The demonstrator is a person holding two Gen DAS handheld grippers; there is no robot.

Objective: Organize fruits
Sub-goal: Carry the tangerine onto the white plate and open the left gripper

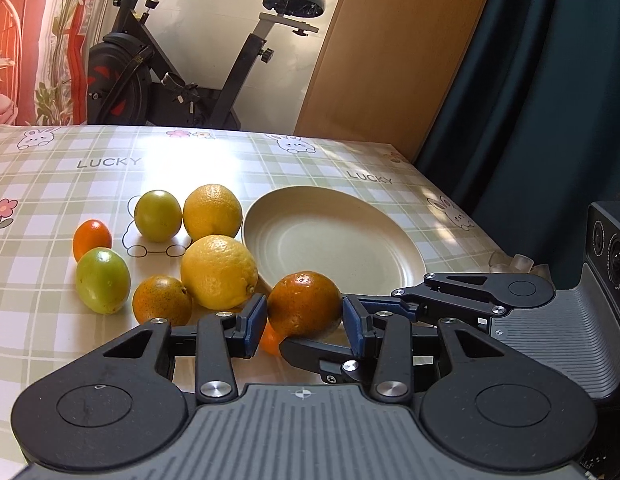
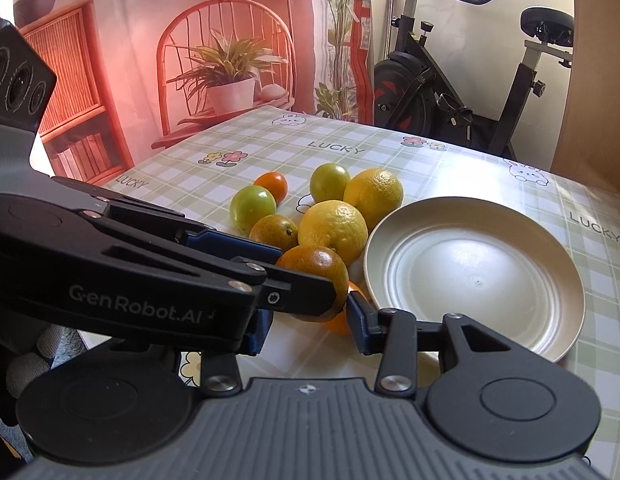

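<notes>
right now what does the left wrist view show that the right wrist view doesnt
Only the left wrist view: the dark curtain and both blue pads of the left tongs pressing the sides of the big orange.

Only the right wrist view: the backdrop with a printed potted plant and the far left corner of the table.

Both: the empty plate, two lemons, two green fruits, and the exercise bike.

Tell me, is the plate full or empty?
Empty. The plate shows a bare cream surface in both views; the lemons, limes and oranges all sit beside it on the tablecloth.
</notes>
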